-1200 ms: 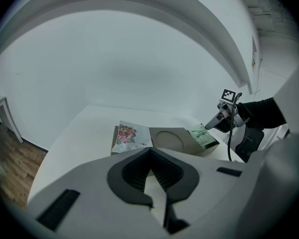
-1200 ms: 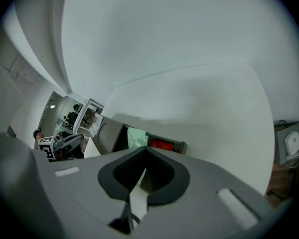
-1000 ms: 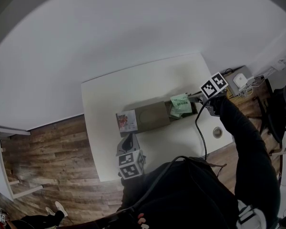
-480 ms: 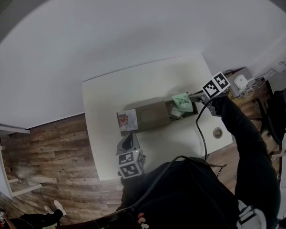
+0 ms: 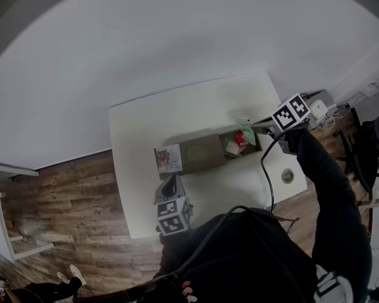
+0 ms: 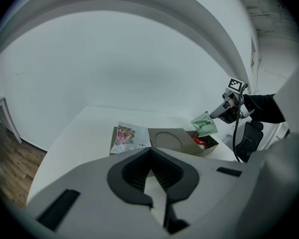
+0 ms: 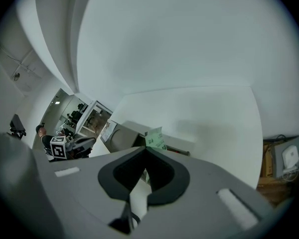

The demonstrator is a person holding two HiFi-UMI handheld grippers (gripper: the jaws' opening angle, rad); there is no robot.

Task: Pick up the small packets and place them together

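Note:
A brown cardboard box (image 5: 202, 150) lies on the white table (image 5: 177, 115); its right end is open, with a red packet (image 5: 240, 139) and others inside. My right gripper (image 5: 256, 129) is shut on a green packet (image 5: 245, 130) and holds it just above that open end. The green packet (image 7: 154, 138) sticks up from the fingertips in the right gripper view and hangs over the box (image 6: 182, 139) in the left gripper view. A colourful packet (image 5: 168, 159) lies on the box's left end. My left gripper (image 5: 170, 183) hovers near the table's front edge, shut and empty.
A round grommet (image 5: 288, 175) sits in the table near its right front corner. A white device (image 5: 318, 108) and cables lie on a low stand beyond the table's right edge. Wooden floor and a white shelf (image 5: 6, 213) are at the left.
My right gripper has risen with the green packet, lifting it off the pile in the box; the red packet underneath now shows. The left gripper has stayed put.

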